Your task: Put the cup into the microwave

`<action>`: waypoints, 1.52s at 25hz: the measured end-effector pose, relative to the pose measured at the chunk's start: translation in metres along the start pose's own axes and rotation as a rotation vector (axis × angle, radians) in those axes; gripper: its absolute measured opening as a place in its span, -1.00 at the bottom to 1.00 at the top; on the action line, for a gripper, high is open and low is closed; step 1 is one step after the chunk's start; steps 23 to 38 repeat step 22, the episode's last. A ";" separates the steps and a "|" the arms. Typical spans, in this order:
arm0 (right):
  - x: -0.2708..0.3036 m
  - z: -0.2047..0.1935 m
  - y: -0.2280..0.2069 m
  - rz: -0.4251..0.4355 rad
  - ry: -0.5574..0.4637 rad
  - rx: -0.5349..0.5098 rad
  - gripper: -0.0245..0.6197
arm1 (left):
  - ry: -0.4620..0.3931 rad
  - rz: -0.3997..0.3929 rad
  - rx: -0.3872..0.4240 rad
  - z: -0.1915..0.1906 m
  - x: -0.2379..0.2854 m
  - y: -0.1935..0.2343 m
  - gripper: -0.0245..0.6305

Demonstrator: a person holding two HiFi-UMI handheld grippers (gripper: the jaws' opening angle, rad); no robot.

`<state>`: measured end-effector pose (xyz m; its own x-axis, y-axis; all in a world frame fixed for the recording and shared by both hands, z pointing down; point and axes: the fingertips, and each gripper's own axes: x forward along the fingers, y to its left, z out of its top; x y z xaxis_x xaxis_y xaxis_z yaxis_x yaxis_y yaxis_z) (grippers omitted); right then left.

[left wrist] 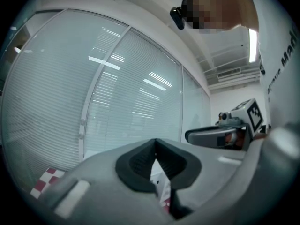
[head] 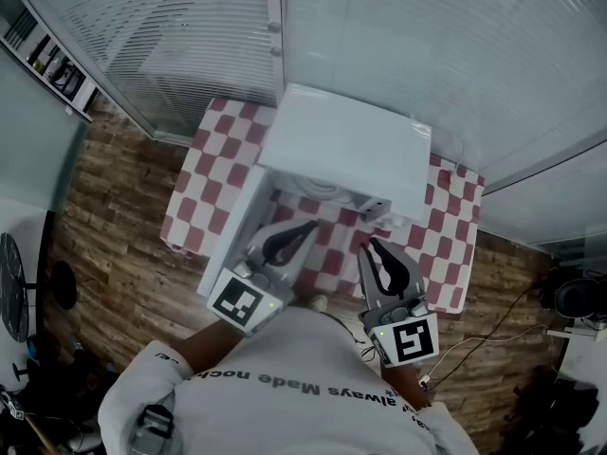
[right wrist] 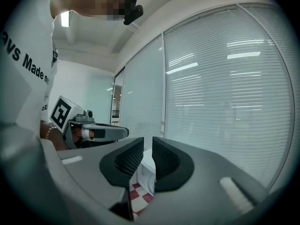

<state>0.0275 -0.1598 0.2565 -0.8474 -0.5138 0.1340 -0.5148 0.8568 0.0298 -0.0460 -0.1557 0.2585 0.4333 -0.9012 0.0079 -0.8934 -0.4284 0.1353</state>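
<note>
Head view, starting at the left: what is there?

Brown wooden plank floor (head: 114, 216), then a bench under a red-and-white checked cloth (head: 194, 188), set against a glass wall with white blinds (head: 427, 45).

And the left gripper?

The grey left gripper (head: 308, 228) hangs over the bench's near edge, just beside the white microwave door (head: 235, 230), which stands swung open. In the left gripper view its dark fingers (left wrist: 136, 165) meet at the tips, with nothing between them.

The microwave itself?

The white box-shaped microwave (head: 341, 145) sits mid-bench, its opening facing the person in the white printed shirt (head: 285, 391).

Where is the cup relative to the fingers?

I cannot tell. No view shows the cup clearly. The cavity is mostly hidden beneath the microwave's top, and neither pair of fingers has it.

And on the right?

The grey right gripper (head: 372, 247) is near the microwave's front right corner, apart from the left one. In the right gripper view its fingers (right wrist: 171, 165) are all but together, only a thin slit between them, holding nothing.
</note>
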 end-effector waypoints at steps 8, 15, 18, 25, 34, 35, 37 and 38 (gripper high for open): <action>0.010 0.002 -0.008 -0.009 -0.017 0.011 -0.75 | 0.004 0.004 -0.004 -0.004 0.005 0.006 -0.92; 0.015 0.001 -0.016 -0.016 -0.017 0.014 -0.75 | 0.007 0.008 -0.018 -0.007 0.011 0.011 -0.91; 0.013 -0.004 -0.020 -0.011 -0.003 0.000 -0.75 | 0.013 0.012 -0.021 -0.009 0.014 0.012 -0.92; 0.010 -0.005 -0.024 -0.016 -0.005 -0.006 -0.75 | 0.011 0.011 -0.015 -0.010 0.016 0.010 -0.91; 0.010 -0.005 -0.024 -0.016 -0.005 -0.006 -0.75 | 0.011 0.011 -0.015 -0.010 0.016 0.010 -0.91; 0.010 -0.005 -0.024 -0.016 -0.005 -0.006 -0.75 | 0.011 0.011 -0.015 -0.010 0.016 0.010 -0.91; 0.010 -0.005 -0.024 -0.016 -0.005 -0.006 -0.75 | 0.011 0.011 -0.015 -0.010 0.016 0.010 -0.91; 0.010 -0.005 -0.024 -0.016 -0.005 -0.006 -0.75 | 0.011 0.011 -0.015 -0.010 0.016 0.010 -0.91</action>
